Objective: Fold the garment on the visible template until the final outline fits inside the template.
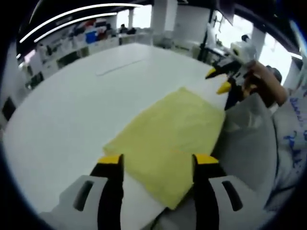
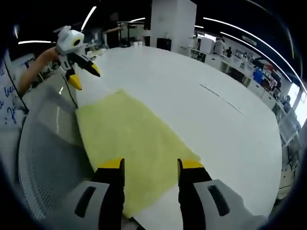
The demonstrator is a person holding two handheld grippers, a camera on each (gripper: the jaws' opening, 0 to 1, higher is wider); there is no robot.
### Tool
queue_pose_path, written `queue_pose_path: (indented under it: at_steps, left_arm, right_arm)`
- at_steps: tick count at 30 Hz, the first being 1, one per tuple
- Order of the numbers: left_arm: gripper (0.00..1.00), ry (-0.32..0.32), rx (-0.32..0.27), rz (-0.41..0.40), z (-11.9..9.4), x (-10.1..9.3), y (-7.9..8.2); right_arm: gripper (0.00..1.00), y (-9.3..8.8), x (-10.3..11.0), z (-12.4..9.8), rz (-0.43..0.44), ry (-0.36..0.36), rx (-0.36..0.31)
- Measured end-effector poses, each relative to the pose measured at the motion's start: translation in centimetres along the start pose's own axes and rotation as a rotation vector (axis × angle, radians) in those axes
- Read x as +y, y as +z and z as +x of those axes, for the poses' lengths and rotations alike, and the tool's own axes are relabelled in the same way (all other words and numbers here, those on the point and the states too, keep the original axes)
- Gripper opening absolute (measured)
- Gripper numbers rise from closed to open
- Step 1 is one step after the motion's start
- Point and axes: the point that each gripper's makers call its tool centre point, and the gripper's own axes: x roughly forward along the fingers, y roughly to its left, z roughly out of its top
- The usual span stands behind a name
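Left hand-held gripper [image 1: 158, 160] and right hand-held gripper [image 2: 146, 165]: jaws apart, holding nothing. Yellow garment [image 1: 168, 139]: flat at desk [image 1: 81, 110] edge. Risk: overhang may slide off; template not discernible.

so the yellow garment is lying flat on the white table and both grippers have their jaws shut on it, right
Not quite. The yellow garment does lie flat on the white table, but both grippers have their jaws open and hold nothing: the left gripper in the left gripper view, the right gripper in the right gripper view.
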Motion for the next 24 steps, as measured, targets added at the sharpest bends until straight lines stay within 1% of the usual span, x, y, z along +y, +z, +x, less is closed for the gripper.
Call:
queue_pose_path:
  at_steps: [2,4,7,10,12,16,18,19,21,24]
  left_arm:
    - [0.60,-0.023,-0.012,-0.009,0.0,-0.6,0.2]
    - [0.60,-0.030,-0.023,0.000,-0.1,-0.9,0.5]
    - [0.62,-0.033,-0.019,0.016,-0.2,-1.4,0.7]
    - [0.66,-0.035,-0.013,0.035,-0.4,-1.8,0.6]
    - [0.67,-0.035,-0.011,0.045,-0.5,-2.1,0.4]
    - [0.74,-0.030,-0.015,0.044,-0.7,-2.4,0.2]
    - [0.75,-0.030,-0.016,0.049,-0.9,-2.5,0.2]
    - [0.76,-0.033,-0.015,0.050,-0.9,-2.6,0.2]
    - [0.77,-0.068,-0.040,0.043,-1.1,-3.3,0.4]
    - [0.80,-0.070,-0.044,0.045,-1.2,-3.7,0.3]
  right_arm:
    - [0.47,0.2,0.3,-0.2,-0.003,0.007,-0.005]
    - [0.50,0.2,0.7,-0.3,-0.010,0.015,0.001]
    - [0.57,0.4,1.4,-0.4,-0.020,0.032,-0.005]
    - [0.58,0.3,1.9,-0.7,-0.032,0.034,-0.004]
    - [0.61,0.2,2.2,-0.9,-0.036,0.038,0.003]
    - [0.65,0.3,2.7,-1.4,-0.036,0.045,0.000]
    - [0.68,0.5,3.0,-1.6,-0.031,0.053,-0.005]
    - [0.68,0.5,3.1,-1.6,-0.029,0.057,-0.009]
    - [0.69,0.6,3.2,-1.6,-0.023,0.063,-0.022]
    - [0.72,0.3,3.4,-1.6,-0.016,0.065,-0.016]
